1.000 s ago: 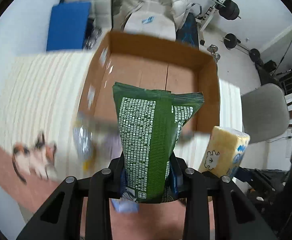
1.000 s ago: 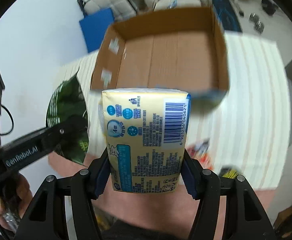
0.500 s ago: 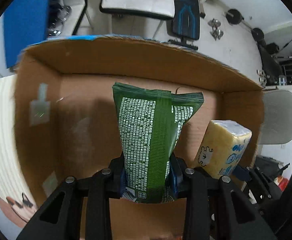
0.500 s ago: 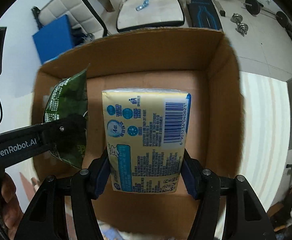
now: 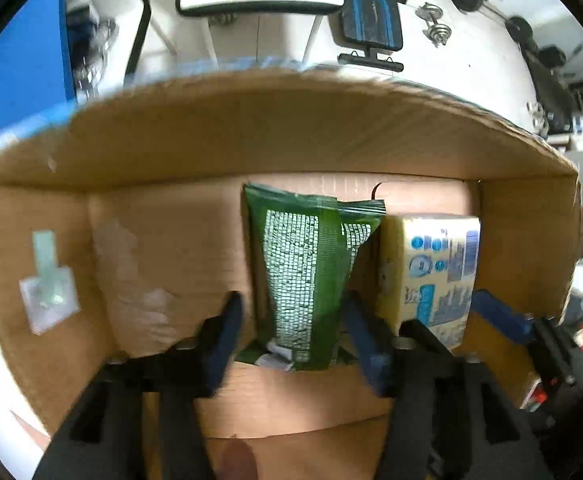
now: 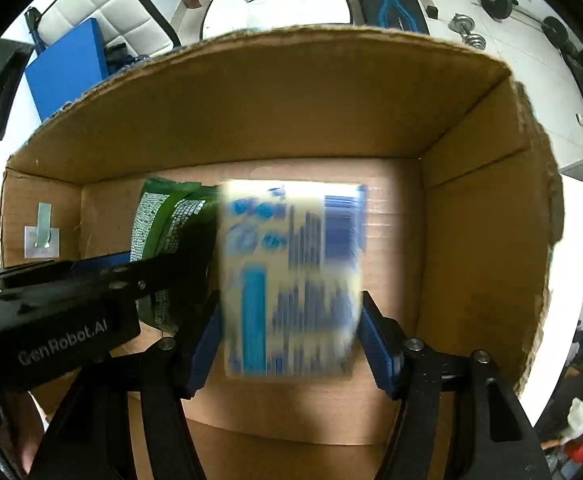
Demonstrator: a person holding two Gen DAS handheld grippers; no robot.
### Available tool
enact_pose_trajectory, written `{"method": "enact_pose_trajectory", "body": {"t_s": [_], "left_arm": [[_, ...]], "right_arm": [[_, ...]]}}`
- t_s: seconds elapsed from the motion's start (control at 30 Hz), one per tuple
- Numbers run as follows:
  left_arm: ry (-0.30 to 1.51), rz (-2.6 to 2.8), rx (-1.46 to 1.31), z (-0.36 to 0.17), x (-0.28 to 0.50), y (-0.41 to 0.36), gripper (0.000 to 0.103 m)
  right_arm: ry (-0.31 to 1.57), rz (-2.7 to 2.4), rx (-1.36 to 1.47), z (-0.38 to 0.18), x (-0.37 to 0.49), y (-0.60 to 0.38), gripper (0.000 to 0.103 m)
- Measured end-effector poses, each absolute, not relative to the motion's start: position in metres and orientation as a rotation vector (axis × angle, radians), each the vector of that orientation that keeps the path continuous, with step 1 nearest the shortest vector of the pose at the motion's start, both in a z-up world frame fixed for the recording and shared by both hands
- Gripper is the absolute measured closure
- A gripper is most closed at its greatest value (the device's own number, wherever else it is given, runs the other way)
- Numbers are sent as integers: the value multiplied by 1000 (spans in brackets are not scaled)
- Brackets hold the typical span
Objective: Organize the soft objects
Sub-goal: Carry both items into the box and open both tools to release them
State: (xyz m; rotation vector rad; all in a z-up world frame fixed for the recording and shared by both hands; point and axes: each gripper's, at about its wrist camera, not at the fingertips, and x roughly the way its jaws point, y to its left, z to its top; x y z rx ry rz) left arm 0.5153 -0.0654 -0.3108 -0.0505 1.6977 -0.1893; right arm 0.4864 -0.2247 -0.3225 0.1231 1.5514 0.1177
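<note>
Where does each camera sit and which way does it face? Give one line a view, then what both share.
Left wrist: on the left gripper, looking along its open fingers into the cardboard box at the green packet.
Right wrist: on the right gripper, looking into the box at the yellow tissue pack between its fingers; the left gripper crosses at its left.
Shared: box, packet, tissue pack.

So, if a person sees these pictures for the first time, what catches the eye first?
The big cardboard box fills both views. Inside it, a green snack bag lies left of a yellow tissue pack. The left gripper and right gripper are both open around them.
</note>
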Motion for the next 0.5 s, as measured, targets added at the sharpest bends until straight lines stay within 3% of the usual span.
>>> {"method": "enact_pose_trajectory", "body": {"t_s": [0.07, 0.2, 0.27, 0.37, 0.43, 0.5], "left_arm": [[1677, -202, -35, -301, 510, -65, 34], [1623, -191, -36, -276, 498, -57, 19], [1573, -168, -27, -260, 488, -53, 11], [1541, -152, -25, -244, 474, -43, 10], [1505, -141, -12, -232, 467, -42, 2], [1469, -123, 0, -220, 455, -39, 1]], "right_arm": [[1547, 115, 133, -314, 479, -227, 21], [1537, 103, 112, -298, 468, -224, 15], [1520, 91, 75, -287, 459, -223, 1], [1475, 63, 9, -274, 453, -213, 0], [1425, 50, 0, -258, 447, -215, 0], [1355, 45, 20, -238, 438, -220, 0]]}}
